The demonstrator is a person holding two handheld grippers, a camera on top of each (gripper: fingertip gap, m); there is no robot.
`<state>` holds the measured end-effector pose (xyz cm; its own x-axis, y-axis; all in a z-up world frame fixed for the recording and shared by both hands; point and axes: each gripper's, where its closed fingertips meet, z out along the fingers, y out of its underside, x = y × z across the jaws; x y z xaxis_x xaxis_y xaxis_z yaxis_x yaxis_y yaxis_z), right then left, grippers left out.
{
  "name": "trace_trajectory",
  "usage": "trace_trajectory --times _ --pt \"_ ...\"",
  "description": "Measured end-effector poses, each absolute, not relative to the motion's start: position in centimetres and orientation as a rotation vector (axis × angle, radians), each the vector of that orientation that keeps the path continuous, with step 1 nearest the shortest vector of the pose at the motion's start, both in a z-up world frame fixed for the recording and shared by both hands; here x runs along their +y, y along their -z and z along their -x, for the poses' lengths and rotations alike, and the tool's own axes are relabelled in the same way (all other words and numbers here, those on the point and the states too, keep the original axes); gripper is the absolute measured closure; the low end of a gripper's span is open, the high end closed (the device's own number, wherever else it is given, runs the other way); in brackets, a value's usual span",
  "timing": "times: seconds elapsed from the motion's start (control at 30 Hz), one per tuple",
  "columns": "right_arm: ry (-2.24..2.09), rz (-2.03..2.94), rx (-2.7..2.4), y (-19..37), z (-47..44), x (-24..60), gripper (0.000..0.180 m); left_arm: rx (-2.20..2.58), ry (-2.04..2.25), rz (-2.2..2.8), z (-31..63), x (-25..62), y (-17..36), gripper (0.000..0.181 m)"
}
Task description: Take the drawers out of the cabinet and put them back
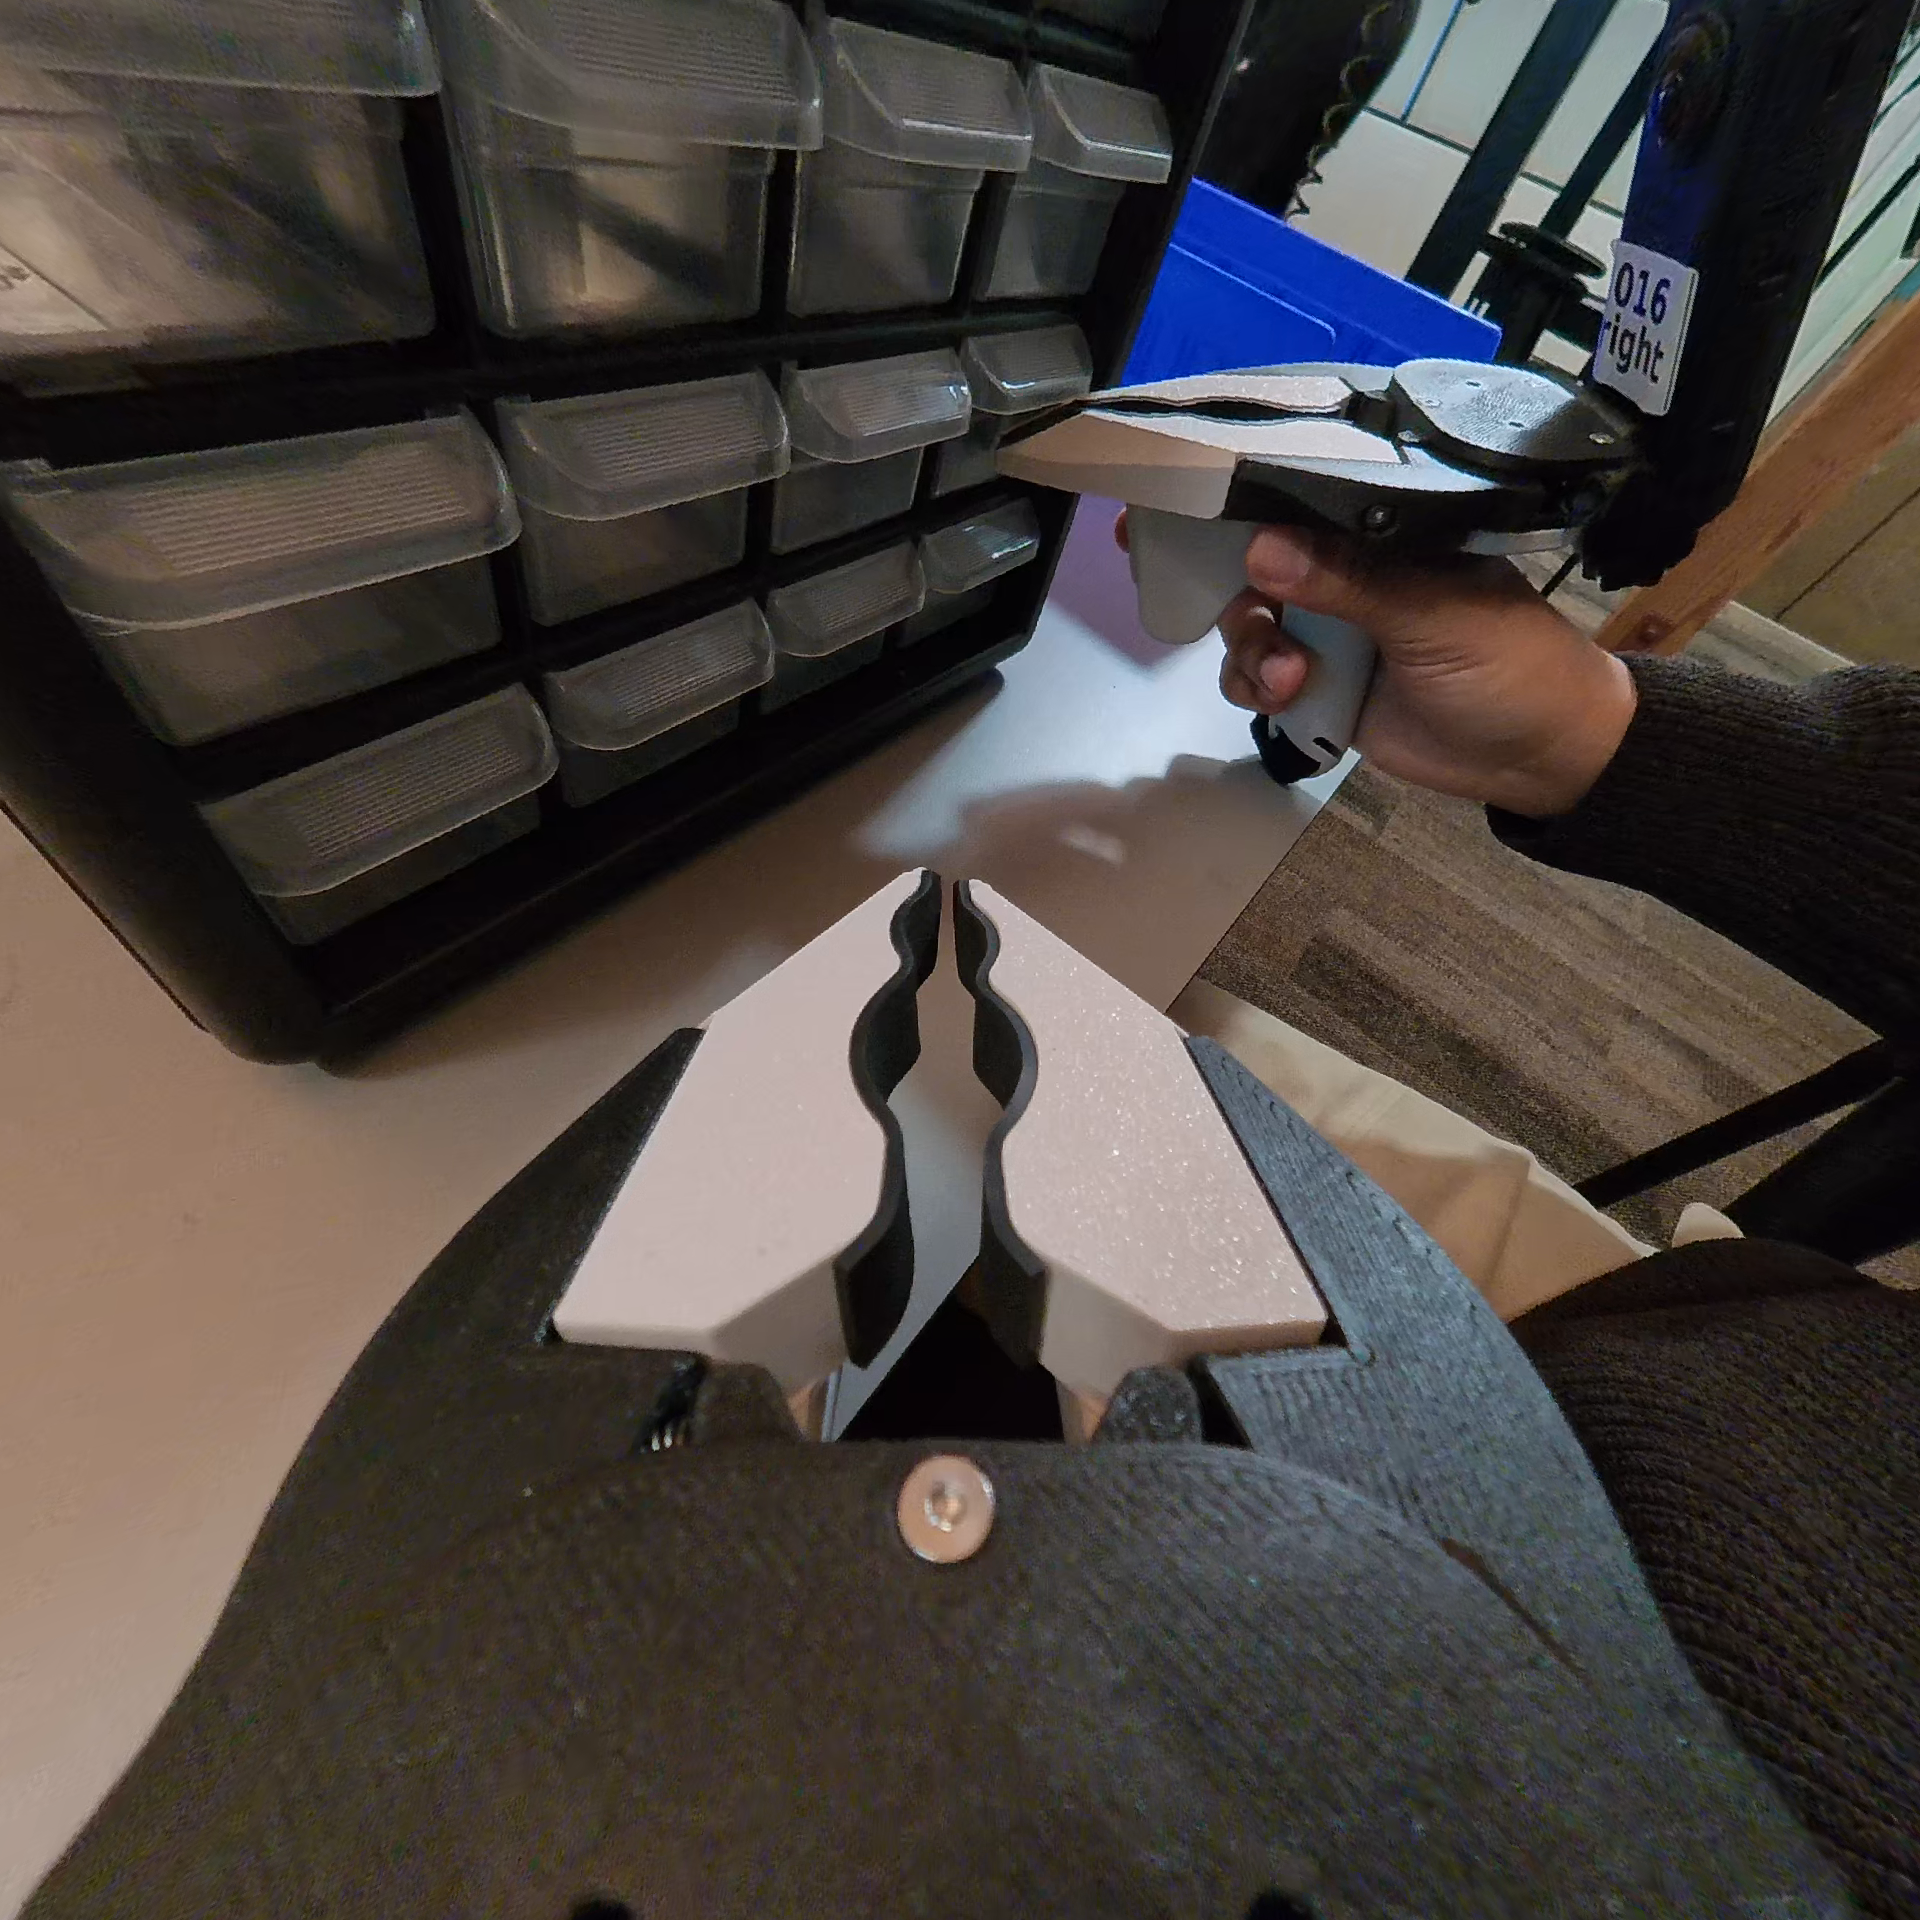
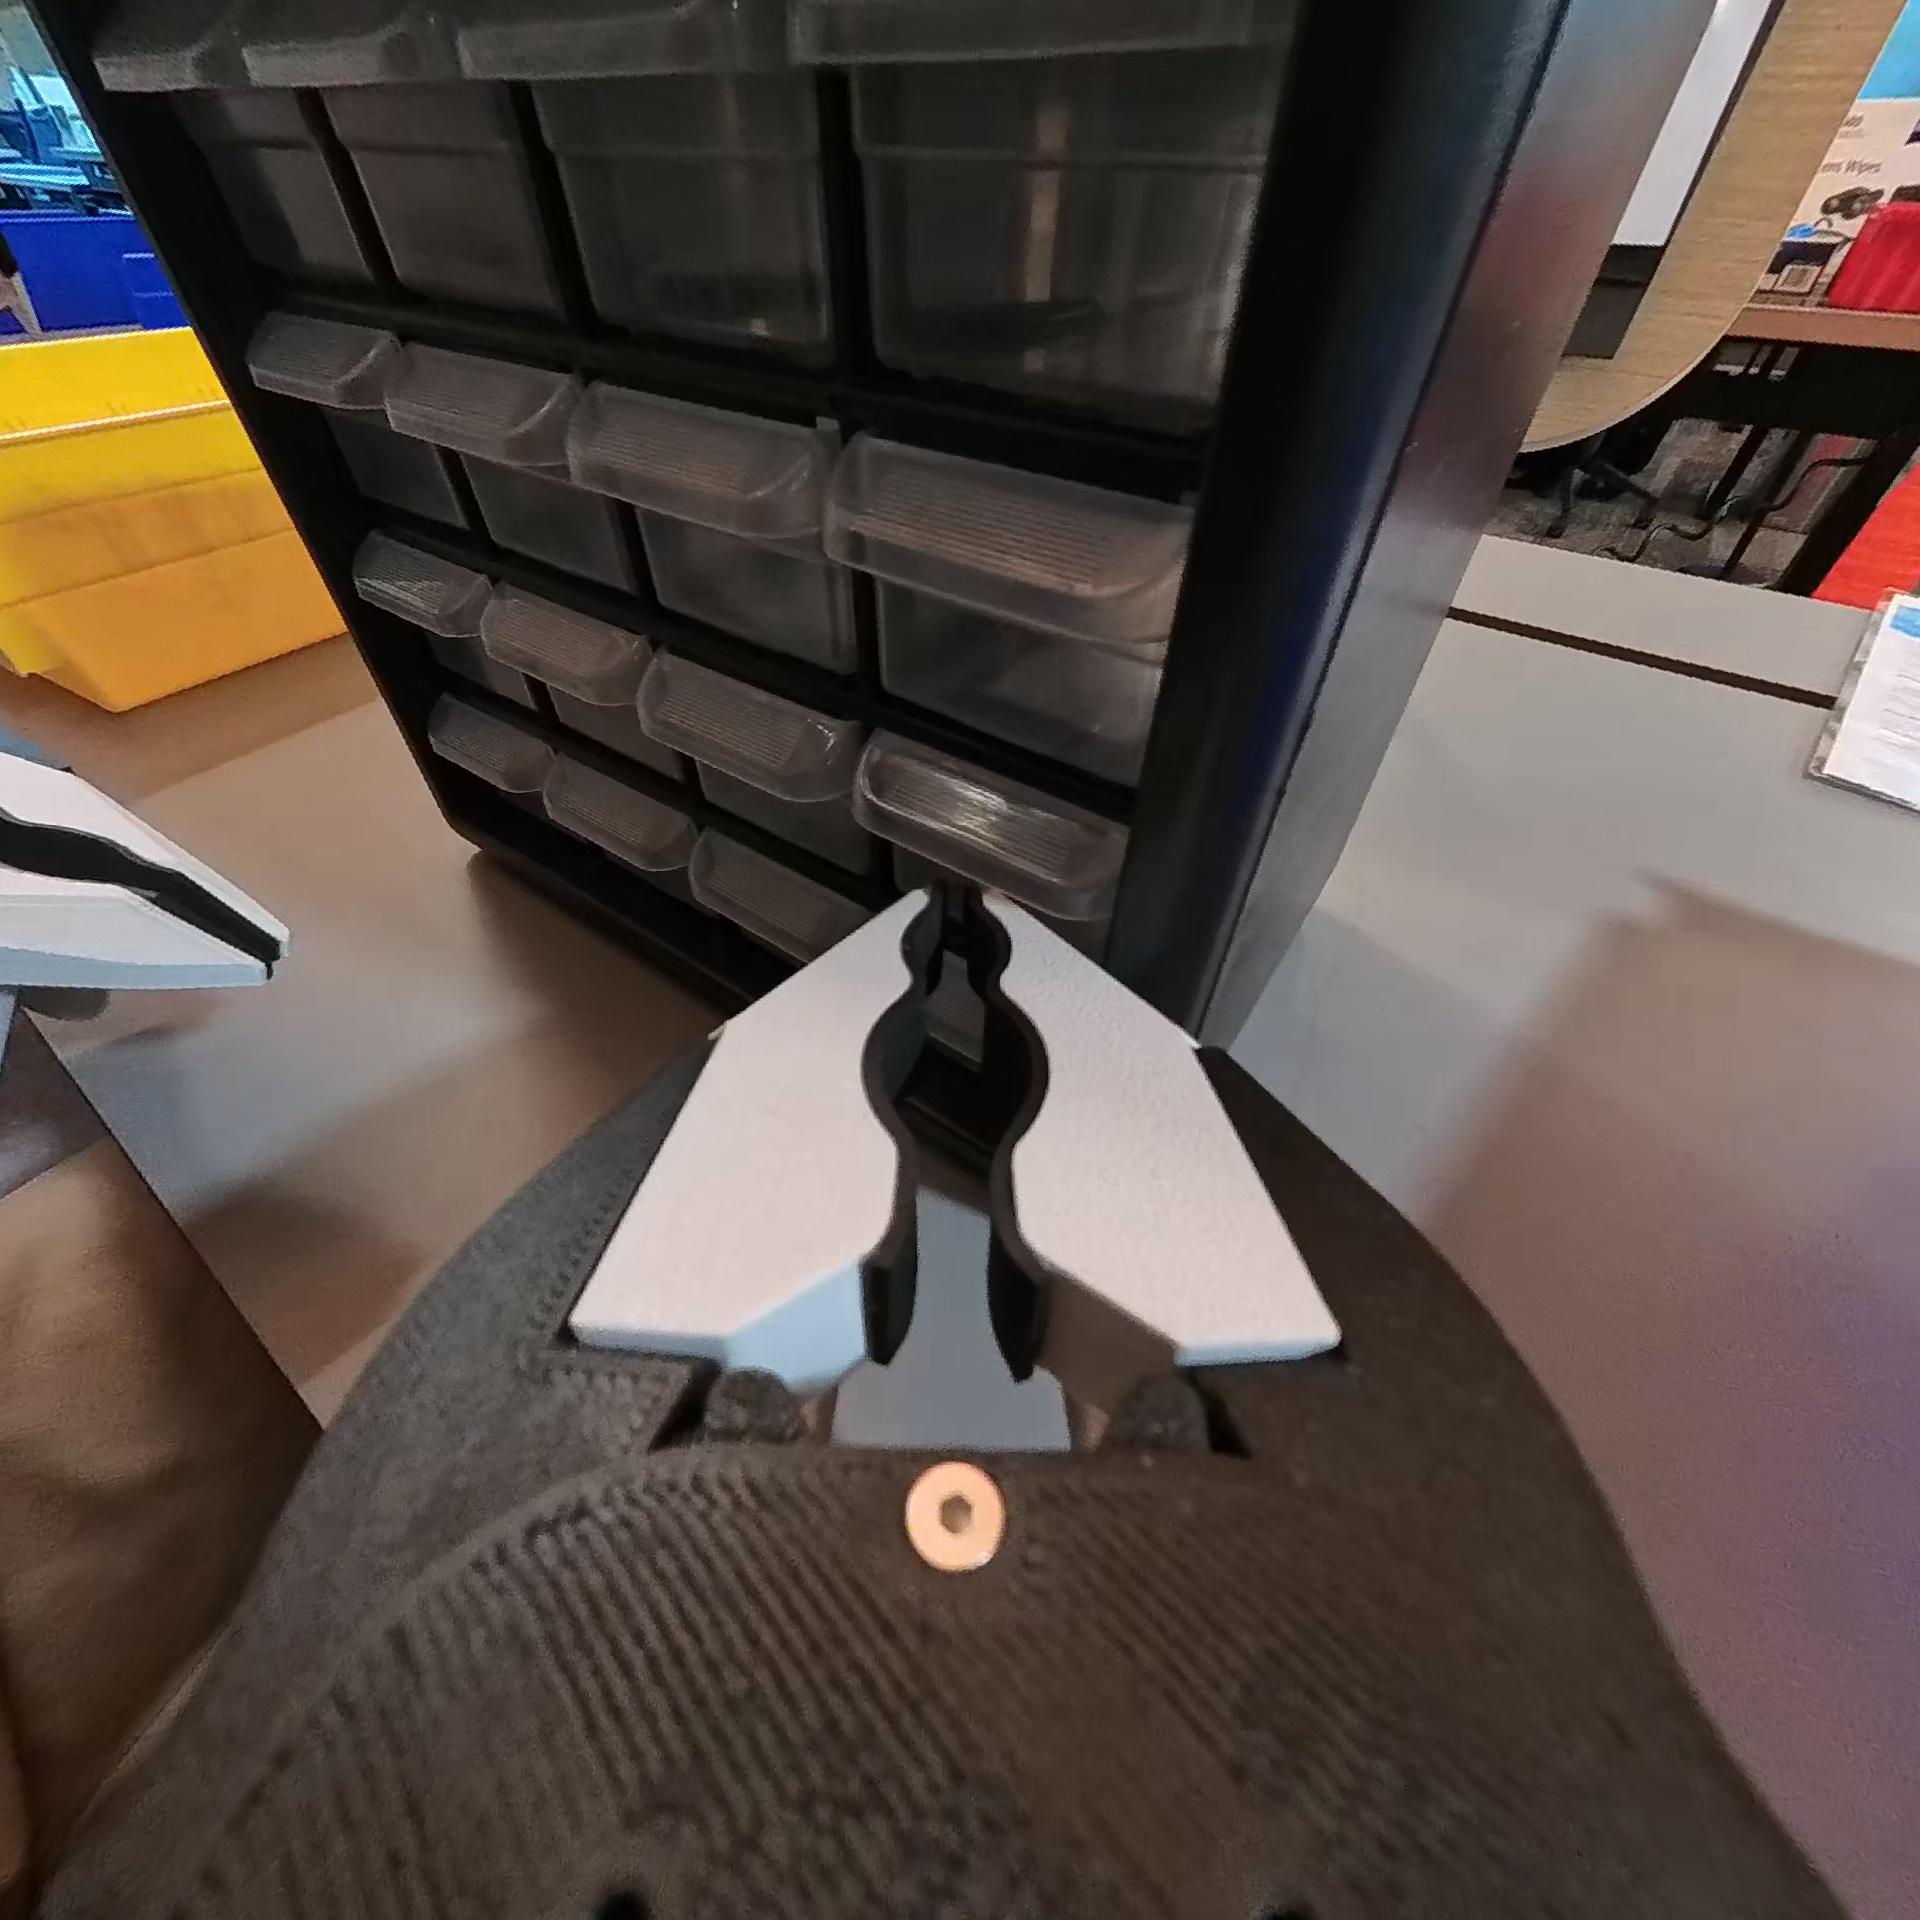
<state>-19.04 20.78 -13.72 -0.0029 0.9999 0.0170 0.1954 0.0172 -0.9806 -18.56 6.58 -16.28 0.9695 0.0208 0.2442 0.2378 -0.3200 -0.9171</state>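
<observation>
- The cabinet (image 1: 623, 499) is a black frame standing on the table (image 1: 208, 1195), its face filled with rows of clear drawers (image 2: 997, 540); as far as the views reach, every drawer sits in its slot, so no removal looks begun.
- The right gripper (image 2: 951, 914) points at the cabinet's right column, low down. Its fingers are together, only a thin slit between the tips, and nothing is held between them.
- In the right wrist view those tips sit just below the ribbed handle of the second drawer from the bottom (image 2: 987, 810); I cannot tell whether they touch the plastic. In the left wrist view the same gripper (image 1: 1023, 457) appears side-on, level with the cabinet's right-hand drawers, held by a hand (image 1: 1455, 665) on its pistol grip.
- My reading: the narrow closed tip is being aimed at a handle lip so it can hook or nip it; the jaws would need to part first for a proper pinch.
- The left gripper (image 1: 945, 894) hangs in front of the cabinet, over the table near its edge, well apart from the drawers. Its fingers are nearly closed and empty, likely parked clear until a drawer needs a second hold.
- A yellow bin (image 2: 125, 540) and a blue bin (image 1: 1299, 291) lie behind the cabinet, out of the working path.
</observation>
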Motion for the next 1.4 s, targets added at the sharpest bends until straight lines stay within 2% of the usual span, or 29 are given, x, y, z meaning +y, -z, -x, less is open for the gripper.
trace_trajectory --times 0.47,1.1,1.4 --pt "-1.098 1.322 -1.377 13.7 19.0 20.5 0.171 -0.191 0.213 1.885 18.7 6.5 16.2 0.181" --pt "-1.094 1.303 -1.375 13.5 18.8 20.3 0.171 -0.199 0.199 1.885 19.1 6.5 16.2 0.18" --pt "-1.091 1.3 -1.372 13.5 18.7 20.4 0.171 -0.226 0.167 1.877 19.8 6.4 16.1 0.173"
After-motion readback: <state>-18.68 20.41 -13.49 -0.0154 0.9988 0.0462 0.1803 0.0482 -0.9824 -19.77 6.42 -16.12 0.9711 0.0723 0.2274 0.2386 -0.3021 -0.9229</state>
